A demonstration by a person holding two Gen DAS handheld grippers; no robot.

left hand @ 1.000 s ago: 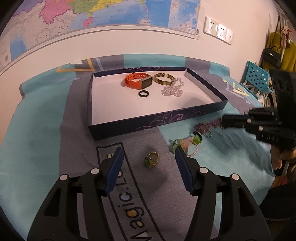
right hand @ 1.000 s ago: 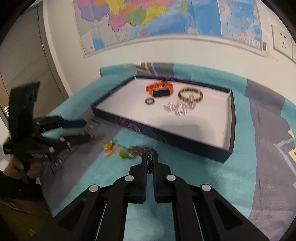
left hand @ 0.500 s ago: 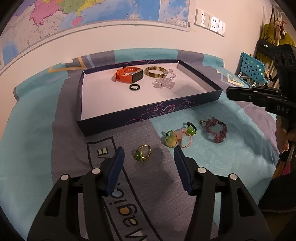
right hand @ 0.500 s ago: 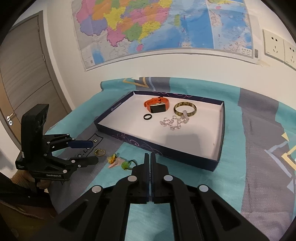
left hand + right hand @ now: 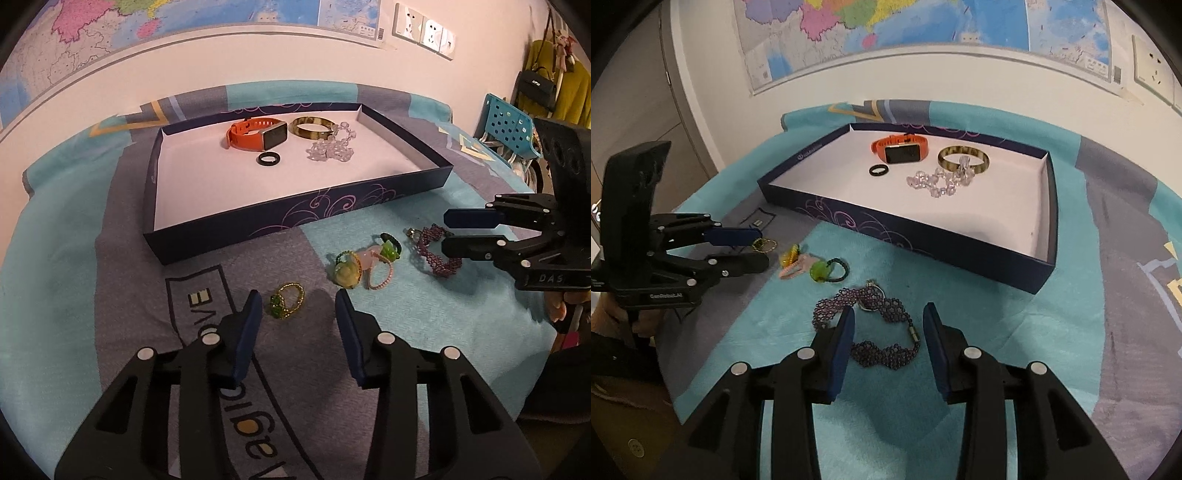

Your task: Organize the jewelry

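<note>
A navy box tray (image 5: 258, 229) (image 5: 923, 245) holds an orange watch (image 5: 255, 133) (image 5: 899, 149), a gold bangle (image 5: 309, 127), a black ring (image 5: 269, 158) and a clear bead bracelet (image 5: 330, 146). On the cloth lie a green-stone gold ring (image 5: 286, 304) (image 5: 764, 244), a cluster of small rings (image 5: 364, 264) (image 5: 812, 267) and a purple beaded bracelet (image 5: 434, 253) (image 5: 871, 325). My left gripper (image 5: 299, 310) is open, with the gold ring just ahead of its left finger. My right gripper (image 5: 888, 325) is open, astride the purple bracelet.
A teal and grey cloth (image 5: 74, 258) covers the table. A wall with a map (image 5: 886, 29) and sockets (image 5: 424, 27) stands behind. A blue basket (image 5: 511, 129) and hanging bags (image 5: 535, 85) are at the far right. A door (image 5: 631, 92) is at the left.
My right gripper was shut and raised; it has come down and opened around the purple bracelet on the cloth. My left gripper stayed open near the gold ring.
</note>
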